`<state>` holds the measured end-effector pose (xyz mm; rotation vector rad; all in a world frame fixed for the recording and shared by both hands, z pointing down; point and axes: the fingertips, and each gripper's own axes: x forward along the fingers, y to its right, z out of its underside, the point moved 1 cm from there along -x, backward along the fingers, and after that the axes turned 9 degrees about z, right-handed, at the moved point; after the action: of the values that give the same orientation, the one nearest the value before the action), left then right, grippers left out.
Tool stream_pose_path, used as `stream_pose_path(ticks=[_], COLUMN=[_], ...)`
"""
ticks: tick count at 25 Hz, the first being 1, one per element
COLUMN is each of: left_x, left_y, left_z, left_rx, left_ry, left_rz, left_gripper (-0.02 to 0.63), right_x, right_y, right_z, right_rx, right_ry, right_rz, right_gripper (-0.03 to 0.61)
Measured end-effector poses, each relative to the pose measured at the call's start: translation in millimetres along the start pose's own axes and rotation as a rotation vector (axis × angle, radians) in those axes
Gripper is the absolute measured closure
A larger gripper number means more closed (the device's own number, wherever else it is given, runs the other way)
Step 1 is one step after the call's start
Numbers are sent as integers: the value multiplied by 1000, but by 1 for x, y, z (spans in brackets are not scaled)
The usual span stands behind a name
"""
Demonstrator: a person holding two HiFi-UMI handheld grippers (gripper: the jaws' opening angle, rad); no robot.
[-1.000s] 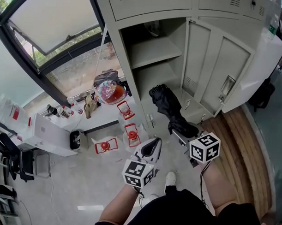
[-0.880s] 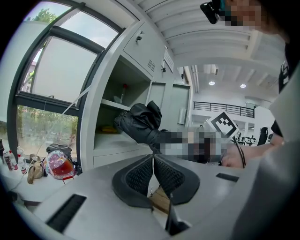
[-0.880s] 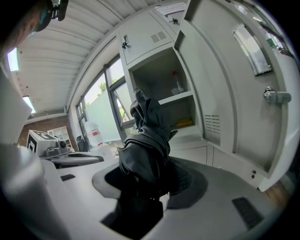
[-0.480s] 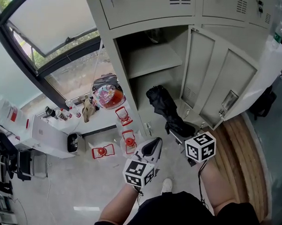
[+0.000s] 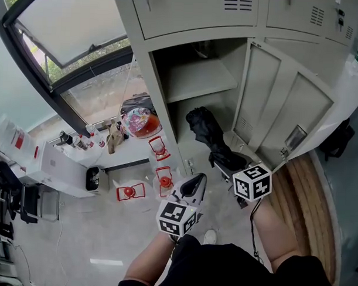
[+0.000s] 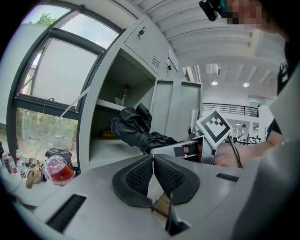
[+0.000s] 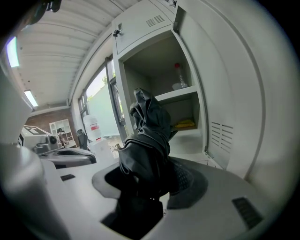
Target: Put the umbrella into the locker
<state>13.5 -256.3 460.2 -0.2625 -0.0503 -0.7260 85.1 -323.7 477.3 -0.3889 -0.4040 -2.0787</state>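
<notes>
A folded black umbrella (image 5: 209,136) (image 6: 136,128) (image 7: 146,140) is clamped between the jaws of my right gripper (image 5: 228,166) (image 7: 149,180). Its far end points into the lower compartment of the open grey locker (image 5: 199,81) (image 7: 154,75), just at the opening. The locker door (image 5: 280,108) stands swung open to the right. My left gripper (image 5: 195,184) (image 6: 153,173) hovers lower left of the umbrella, shut with its pads touching and nothing between them. In the left gripper view the right gripper's marker cube (image 6: 214,129) shows beside the umbrella.
A shelf (image 5: 199,78) divides the open compartment; a small bottle (image 7: 177,75) stands on it and something yellow (image 7: 183,124) lies below. Left of the locker are a window (image 5: 71,42), a low white ledge with a colourful bag (image 5: 139,120), and red items (image 5: 130,192) on the floor.
Both grippers have moved toward the locker, and the umbrella's far end has come closer to the lower compartment's opening. The grips have not changed.
</notes>
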Motion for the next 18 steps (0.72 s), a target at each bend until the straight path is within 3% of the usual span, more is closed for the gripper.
stream_pose_path(ticks=[6, 18], left_x=[6, 33], left_y=[-13, -45], left_z=[0, -9], left_rx=[0, 46], left_ry=[-11, -56], left_rz=[8, 97], left_gripper=[594, 594], right_x=[18, 67], right_y=[0, 11], right_z=[-6, -27], right_rx=[-23, -126], right_ry=[-12, -39], right_rz=[1, 65], right_gripper=[313, 313])
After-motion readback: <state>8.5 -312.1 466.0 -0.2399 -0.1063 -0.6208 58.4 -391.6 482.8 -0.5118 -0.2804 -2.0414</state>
